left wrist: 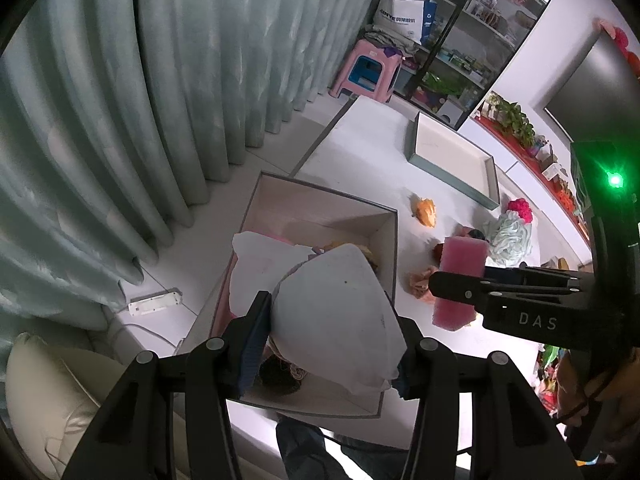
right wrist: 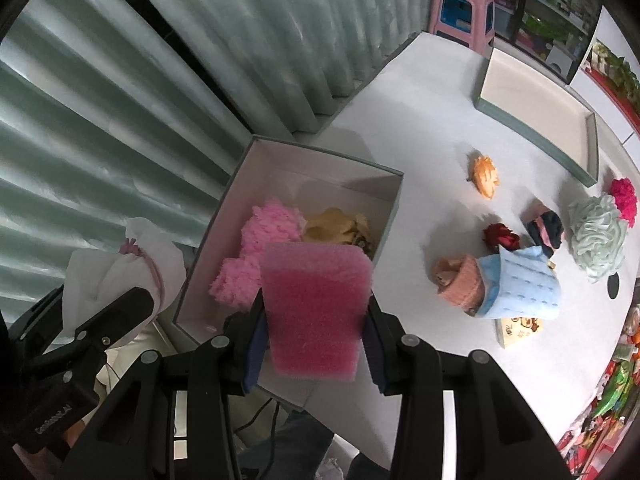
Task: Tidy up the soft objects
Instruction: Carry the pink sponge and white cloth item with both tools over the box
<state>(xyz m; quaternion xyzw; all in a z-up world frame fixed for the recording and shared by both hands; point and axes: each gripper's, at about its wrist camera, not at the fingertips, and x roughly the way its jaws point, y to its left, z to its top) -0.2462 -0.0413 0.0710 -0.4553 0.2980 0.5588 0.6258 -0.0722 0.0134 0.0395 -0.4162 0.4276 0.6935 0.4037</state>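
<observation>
1. Two tools are in use, each closed on a soft item. The left tool [left wrist: 332, 344] is clamped on a white wrapped bundle [left wrist: 332, 312]; the right tool [right wrist: 316, 340] is clamped on a pink sponge block [right wrist: 316, 312], its pads pressed against the two long sides.
2. One open box [right wrist: 394, 184], grey outside and pale inside, stands at the near end of the bench [right wrist: 420, 112]. A pink fluffy item [right wrist: 264, 236] and a tan cloth item [right wrist: 340, 224] are already lodged in it.
3. Sponge block: held upright, long axis in line with the tool's fingers, over the near rim of the box. The box interior lies just ahead and below.
4. White bundle: carried over the box as seen from the left wrist; from the right wrist it appears just outside the box's curtain-side wall. Which is truer cannot be settled.
5. Judged nearer to a drop: the right tool, the free floor of the box lying straight beyond its load.
6. Left loose on the bench, well apart from the box: an orange item [right wrist: 486, 176], a red flower [right wrist: 500, 236], a blue cloth roll [right wrist: 520, 284], a mint yarn ball [right wrist: 598, 236].
7. One shallow tray [right wrist: 536, 128] lies at the far end, nothing visible in it.
</observation>
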